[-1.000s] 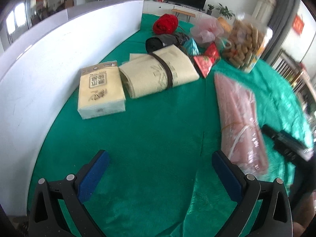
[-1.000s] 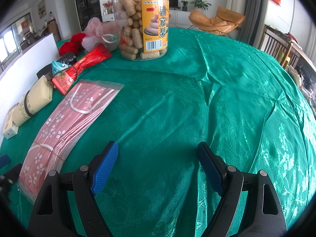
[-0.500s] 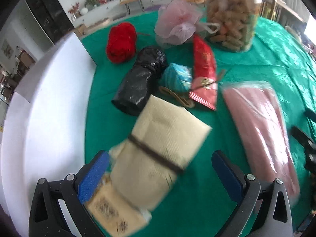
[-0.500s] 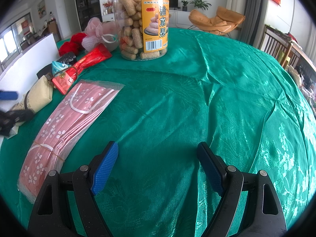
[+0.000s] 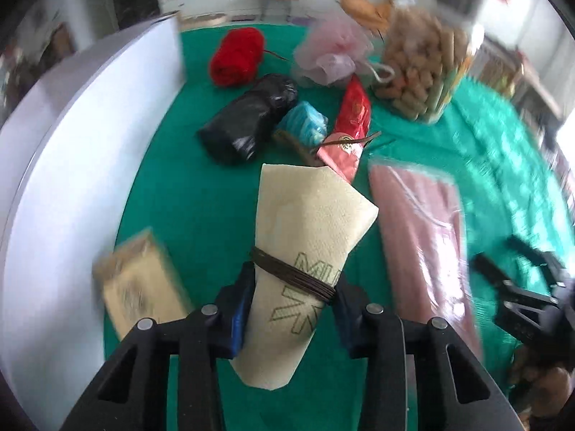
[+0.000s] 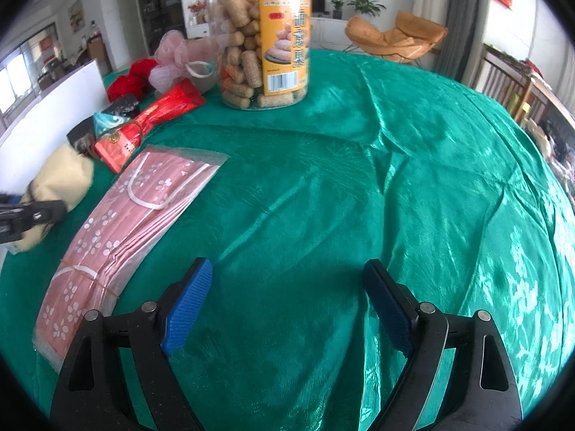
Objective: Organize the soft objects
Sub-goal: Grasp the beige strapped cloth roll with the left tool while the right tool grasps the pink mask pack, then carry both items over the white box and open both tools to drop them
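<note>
Since the earlier frame the left gripper [image 5: 291, 300] has swung from bare cloth onto the cream towel roll [image 5: 305, 244]; its jaws have just been closing, and both blue pads now pinch the roll at the dark cord around its middle. Roll appears lifted off the green tablecloth [image 6: 359, 179], between the tissue pack [image 5: 140, 287] and the pink mask packet [image 5: 424, 237]. Picture blurred, so contact with the cloth cannot be ruled out.

Right gripper [image 6: 287, 309]: fingers spread wide, nothing between them, hovering over bare cloth.

Orientation: long axis of the roll runs away from the left wrist camera, tilted slightly right. Far, flared end points toward the red packet [image 5: 350, 125] and black bag [image 5: 248, 122]; the rounded near end hangs below the pads.

Risks, as judged:
- Soft roll compresses; the grip sits on or just below the cord, so it could slip out or sag at the long far end.
- Swinging it could clip the red packet or mask packet beside it.
- Cord could shift and the roll loosen.
</note>
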Motion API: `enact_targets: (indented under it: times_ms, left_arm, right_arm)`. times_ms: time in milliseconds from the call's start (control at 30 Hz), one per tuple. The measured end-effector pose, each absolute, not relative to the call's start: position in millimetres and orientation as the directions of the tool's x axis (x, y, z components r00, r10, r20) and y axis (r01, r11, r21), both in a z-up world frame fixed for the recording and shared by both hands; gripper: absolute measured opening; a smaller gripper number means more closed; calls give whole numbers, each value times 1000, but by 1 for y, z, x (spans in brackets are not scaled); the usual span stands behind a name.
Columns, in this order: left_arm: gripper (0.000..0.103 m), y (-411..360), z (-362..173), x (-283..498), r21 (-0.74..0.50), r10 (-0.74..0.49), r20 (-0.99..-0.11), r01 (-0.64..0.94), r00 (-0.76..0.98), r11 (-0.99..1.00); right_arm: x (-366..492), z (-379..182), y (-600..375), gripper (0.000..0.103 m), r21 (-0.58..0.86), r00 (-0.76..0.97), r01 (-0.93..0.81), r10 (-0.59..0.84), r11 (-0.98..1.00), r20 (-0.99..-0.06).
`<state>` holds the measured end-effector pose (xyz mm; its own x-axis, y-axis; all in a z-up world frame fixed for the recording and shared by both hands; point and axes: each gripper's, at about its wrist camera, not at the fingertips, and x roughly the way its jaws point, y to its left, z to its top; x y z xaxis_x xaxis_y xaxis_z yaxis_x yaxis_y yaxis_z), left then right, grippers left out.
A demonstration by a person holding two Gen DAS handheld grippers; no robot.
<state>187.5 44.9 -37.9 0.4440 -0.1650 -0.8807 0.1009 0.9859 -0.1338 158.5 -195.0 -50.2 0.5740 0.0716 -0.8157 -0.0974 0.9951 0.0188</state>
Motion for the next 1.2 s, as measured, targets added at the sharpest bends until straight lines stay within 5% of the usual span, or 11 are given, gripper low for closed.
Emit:
enact_targets:
  times_ms: [233,467,533,567,667,967,1000,1067,1133,1167,1200]
  left_arm:
    - [39,77,-9,128,-221,-180,-822,-11,541,975]
    - [40,110,33,95,-251,-179,-771,-33,611,967]
    - [40,133,46,84,-261,-171,-758,-53,629,964]
    - [40,149,52,78,-266,-162,-753,-71,638,961]
    - [41,201,65,68,-272,-117,-751,-143,650,952]
    - [46,328,84,64,-215,85,-759,-372,646,903]
    - [50,334,82,66,-212,97,-763,-388,639,897]
    - [75,346,74,71,-202,117,-784,-429,610,881]
    - [92,354,66,71,-189,141,-798,-466,585,864]
    - [92,360,62,67,-181,158,-801,-485,578,856]
    - [92,365,58,63,-173,176,-803,-506,569,845]
  right_arm:
    - [169,-9,-193,88,414,381,-56,403,908,-832]
    - [208,-42,-91,88,140,226,-143,170,980,-959]
    - [207,-37,-85,67,85,267,-176,130,981,-955]
    - [206,-35,-88,43,106,264,-179,152,978,-953]
    - [201,-20,-110,23,179,258,-159,216,971,-942]
    - [167,128,-29,23,434,283,-416,568,799,-773]
    - [163,140,-5,23,444,271,-457,596,771,-756]
    - [154,158,48,25,455,241,-534,644,713,-726]
    - [145,166,102,40,455,209,-610,686,648,-697]
    - [142,165,126,64,458,185,-641,703,616,-687]
    - [140,160,145,76,448,173,-657,699,607,-694]
